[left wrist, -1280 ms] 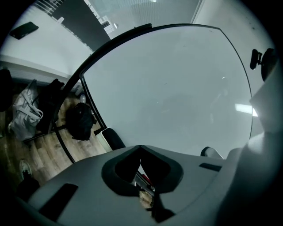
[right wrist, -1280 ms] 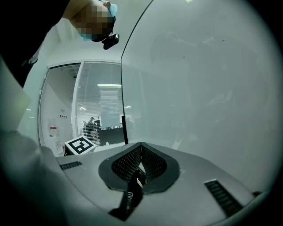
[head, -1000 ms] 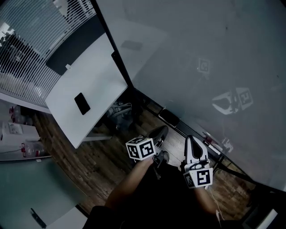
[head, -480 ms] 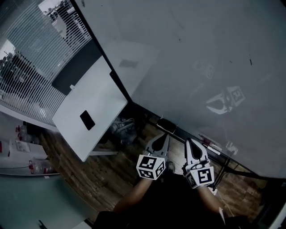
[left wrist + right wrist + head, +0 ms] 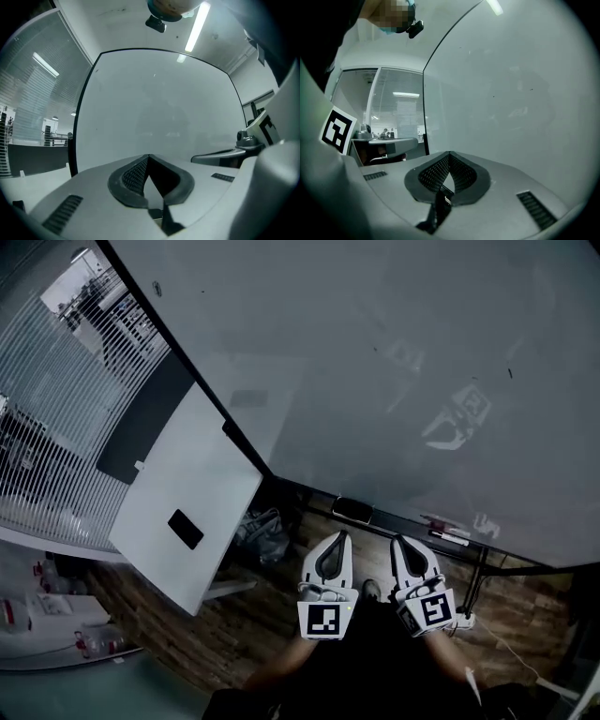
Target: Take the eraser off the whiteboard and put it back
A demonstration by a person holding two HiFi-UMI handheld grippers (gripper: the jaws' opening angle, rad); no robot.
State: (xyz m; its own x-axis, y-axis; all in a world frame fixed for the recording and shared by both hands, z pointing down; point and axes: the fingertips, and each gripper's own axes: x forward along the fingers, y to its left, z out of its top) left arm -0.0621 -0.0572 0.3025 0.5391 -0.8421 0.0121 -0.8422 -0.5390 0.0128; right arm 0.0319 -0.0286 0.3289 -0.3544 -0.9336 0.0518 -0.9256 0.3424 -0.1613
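head view: eraser sitting at whiteboard bottom edge, left claw and right claw hovering near, not touching | left gripper view: left claw pinching fully together, holding nothing | right gripper view: right claw pinching together too, empty

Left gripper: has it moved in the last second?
Yes. The left gripper has rolled upright and swung to point squarely at the whiteboard's ledge. It now lies parallel beside the right gripper, jaws shut and empty.
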